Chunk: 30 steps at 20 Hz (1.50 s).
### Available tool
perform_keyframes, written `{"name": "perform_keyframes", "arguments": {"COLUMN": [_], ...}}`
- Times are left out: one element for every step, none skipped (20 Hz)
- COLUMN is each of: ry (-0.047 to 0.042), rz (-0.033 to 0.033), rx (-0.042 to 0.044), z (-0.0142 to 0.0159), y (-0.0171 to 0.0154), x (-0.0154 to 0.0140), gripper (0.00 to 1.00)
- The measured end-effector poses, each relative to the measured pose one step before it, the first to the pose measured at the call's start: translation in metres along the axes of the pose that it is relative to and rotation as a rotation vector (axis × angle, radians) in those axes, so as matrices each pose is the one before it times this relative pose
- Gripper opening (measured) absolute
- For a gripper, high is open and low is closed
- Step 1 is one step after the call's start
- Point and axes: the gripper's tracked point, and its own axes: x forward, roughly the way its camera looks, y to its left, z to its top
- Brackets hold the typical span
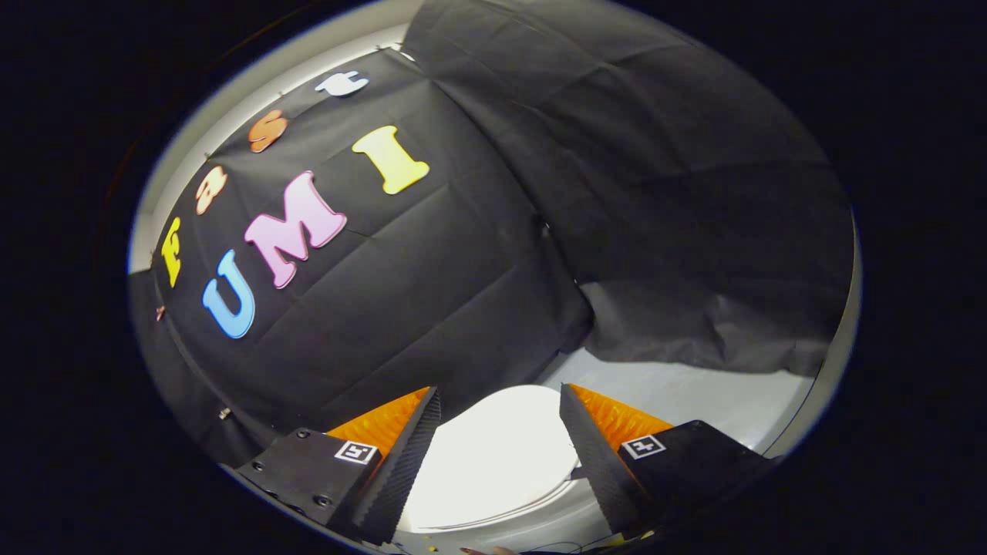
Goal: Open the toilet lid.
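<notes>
Toilet lid down, fingers spread wide above it.

The gripper (500, 455) holds nothing; the closed toilet lid (493, 462) lies between and just beyond the fingers, at 6 o'clock. Coming straight down risks skating across its smooth top instead of catching the edge.

Black cloth booth over a pale floor

A creased black cloth wall (432, 277) hangs beyond the fingers and meets a second draped black cloth sheet (678, 193) at a corner seam straight ahead of them. A smooth pale grey floor (694, 393) lies under the second sheet's rumpled hem, ahead and to the right. A plain white wall strip (254, 85) shows above the cloth, evenly lit.
</notes>
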Motion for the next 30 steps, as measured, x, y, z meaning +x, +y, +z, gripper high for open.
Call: {"name": "perform_keyframes", "arguments": {"ry": [0.01884,0.01361,0.00955,0.01193,0.01771,0.0228,0.02149,0.0179,0.01151,0.01131,0.01586,0.01953,0.01954,0.02787,0.0279,0.02042,0.01199,0.01245,0.01289,0.0119,0.01258,0.01318,0.00769,0.01286,0.01615,0.01886,0.01361,0.00588,0.00427,0.00408], "rz": [-0.00794,-0.00548,-0.0067,-0.00937,-0.0122,-0.01419,-0.01273,-0.01253,-0.00832,-0.00195,-0.00878,-0.00836,-0.00865,-0.00436,0.00547,0.00562,0.00554,0.00145,0.00303,0.00801,0.00856,0.01172,0.01763,0.01443,0.00972,-0.00197,-0.00043,0.0056,0.01548,0.02707], "rx": [0.03844,0.03232,0.028,0.02815,0.02876,0.03134,0.03037,0.02985,0.03359,0.03587,0.03369,0.0319,0.02882,0.03035,0.03152,0.02506,0.01867,0.01403,0.01722,0.02047,0.02076,0.01644,0.01594,0.01753,0.01276,0.00862,0.00137,0.00457,0.00897,0.0141], "z": [-0.00845,-0.00704,-0.00729,-0.0061,-0.00781,-0.00697,-0.00612,-0.00599,-0.0037,-0.00443,-0.00623,-0.00619,-0.00716,-0.00839,-0.00483,-0.00193,-0.0018,0.00215,-0.00309,-0.00064,-0.00199,-0.00392,-0.00436,-0.00336,-0.00438,-0.00535,-0.00492,-0.00091,-0.00032,-0.00136], "y": [-0.00935,-0.01004,-0.0103,-0.01147,-0.01312,-0.01269,-0.01389,-0.01263,-0.01364,-0.01106,-0.0121,-0.01101,-0.01054,-0.00923,-0.00559,-0.00492,-0.00682,-0.00759,-0.00773,-0.00355,-0.00149,-0.00199,-0.00257,-0.00074,-0.00174,-0.00413,-0.00197,0.00044,0.00057,0.00217], "x": [0.00901,0.00769,0.00597,0.00619,0.00371,0.00445,0.00467,0.00567,0.00445,0.00512,0.00271,0.00575,0.00502,0.00635,0.00339,0.00354,0.0027,0.0019,0.00369,0.00257,0.00464,0.00439,0.00376,0.00489,0.00213,0.00206,0.00922,0.00257,0.00161,0.00371], "gripper": [0.99,0.99,0.99,0.99,0.99,0.99,0.99,0.99,0.99,0.99,0.98,0.99,0.99,0.98,0.98,0.97,0.97,0.97,0.95,0.96,0.9,0.84,0.84,0.84,0.84,0.77,0.7,0.7,0.7,0.7]}}
